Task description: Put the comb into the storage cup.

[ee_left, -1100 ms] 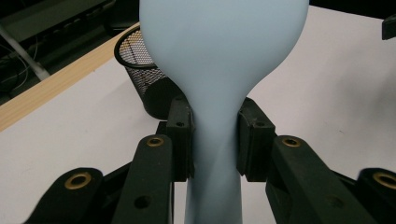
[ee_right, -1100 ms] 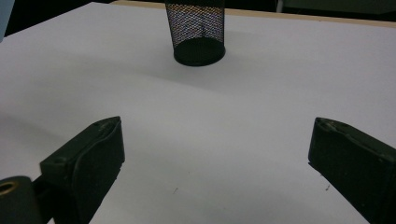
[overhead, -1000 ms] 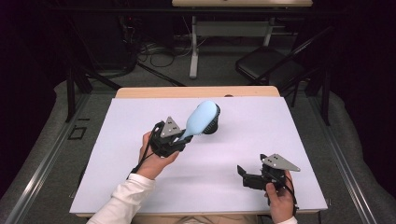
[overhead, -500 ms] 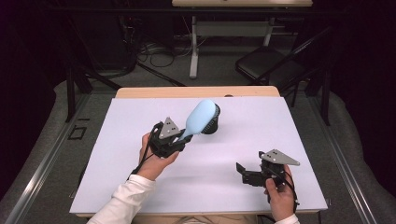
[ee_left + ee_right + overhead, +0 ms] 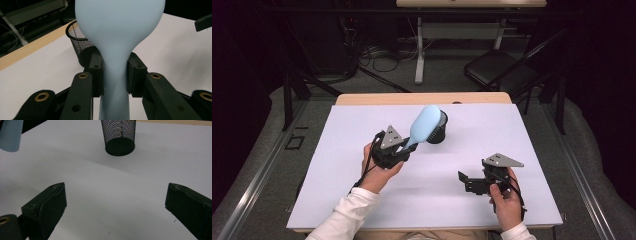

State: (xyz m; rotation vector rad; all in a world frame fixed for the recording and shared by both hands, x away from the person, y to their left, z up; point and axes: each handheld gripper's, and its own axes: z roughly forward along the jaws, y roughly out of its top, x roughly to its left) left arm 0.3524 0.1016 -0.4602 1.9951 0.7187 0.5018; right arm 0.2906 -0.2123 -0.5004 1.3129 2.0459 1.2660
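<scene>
My left gripper (image 5: 408,145) is shut on the narrow handle of a light blue brush (image 5: 426,125), whose broad head tilts up toward the back right. In the left gripper view both pads (image 5: 97,72) press on the brush (image 5: 120,30) at its neck. Just behind the brush head a black mesh cup (image 5: 439,132) stands upright on the table, partly hidden by it. My right gripper (image 5: 464,181) hovers at the front right with its jaws wide open and nothing between them. In the right gripper view (image 5: 115,202) it faces the mesh cup (image 5: 119,137) across bare white surface.
A white sheet (image 5: 337,200) covers the wooden table (image 5: 412,98). Beyond the table's far edge are a dark folding chair (image 5: 497,70), cables on the floor and a desk frame. The brush's handle end (image 5: 10,135) shows at the top left of the right gripper view.
My right gripper has lifted a little and drifted toward the table's middle. The left gripper and the brush have kept still.
</scene>
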